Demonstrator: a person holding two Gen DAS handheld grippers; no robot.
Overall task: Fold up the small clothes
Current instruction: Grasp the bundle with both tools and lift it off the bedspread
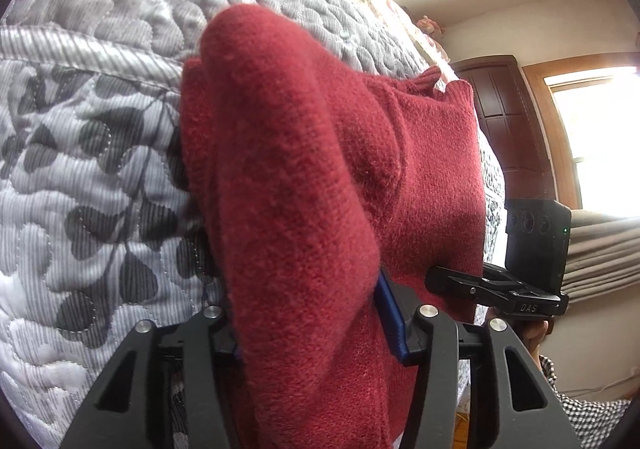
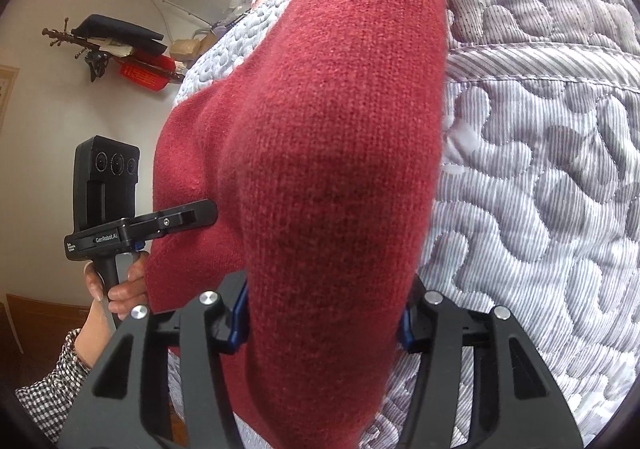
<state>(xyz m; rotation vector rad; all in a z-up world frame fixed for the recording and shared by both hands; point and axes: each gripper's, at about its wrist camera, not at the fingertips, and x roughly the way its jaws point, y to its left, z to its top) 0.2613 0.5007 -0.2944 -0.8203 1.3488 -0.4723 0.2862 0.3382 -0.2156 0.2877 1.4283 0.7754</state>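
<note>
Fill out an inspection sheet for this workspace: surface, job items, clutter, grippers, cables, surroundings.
Surface: grey quilted bedspread with a leaf print.
Job's things: one dark red knitted sweater, part lying on the bedspread, part lifted.
Clutter: nothing seen on the bedspread.
Grippers: left gripper and right gripper each shut on a raised fold of the sweater.
Cables: nothing seen.
Surroundings: dark wooden door, bright window, wall rack with hung items, checked sleeve.
</note>
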